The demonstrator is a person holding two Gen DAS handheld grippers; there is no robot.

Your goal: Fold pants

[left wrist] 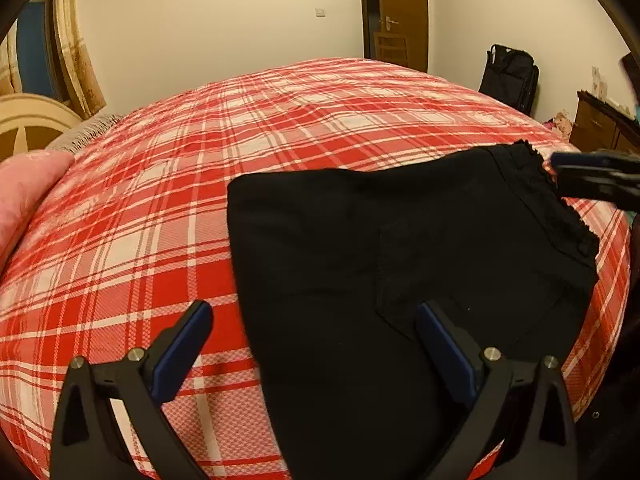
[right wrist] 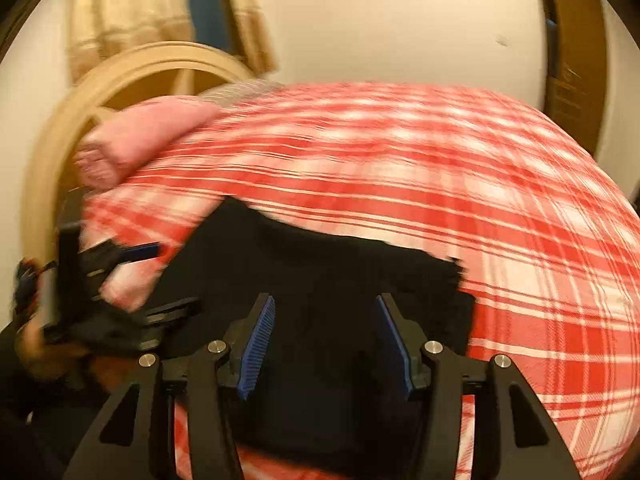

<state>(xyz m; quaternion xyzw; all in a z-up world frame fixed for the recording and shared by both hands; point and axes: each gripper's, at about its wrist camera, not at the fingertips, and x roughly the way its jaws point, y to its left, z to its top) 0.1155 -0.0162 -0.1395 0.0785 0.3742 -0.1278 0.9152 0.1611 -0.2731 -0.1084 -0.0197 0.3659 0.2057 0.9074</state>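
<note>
The pants (left wrist: 400,264) lie folded into a black block on the bed (left wrist: 180,184), toward its near right part in the left wrist view. Their far edge runs roughly straight across the red-and-white plaid cover. A frayed hem (left wrist: 560,200) shows along the right side, and a stitched pocket (left wrist: 460,276) faces up near the middle.

The left gripper (left wrist: 314,314) hangs above the near edge of the pants with its jaws spread wide and nothing between them. Its left finger sits over bare plaid; its right finger is over the black cloth by the pocket's near corner. Whether either pad touches the cloth cannot be told.

The right gripper (right wrist: 326,312) is also open, though less wide, and holds nothing. It points over the pants (right wrist: 320,272), which fill the gap between its blue pads (right wrist: 256,348). This view is blurred. In the left wrist view the right gripper (left wrist: 596,172) shows at the right edge, just beside the frayed hem.

A pink pillow (left wrist: 28,188) lies at the far left of the bed, against a cream headboard (left wrist: 36,120). A door (left wrist: 400,12) and a black bag (left wrist: 510,76) stand beyond the far side.
</note>
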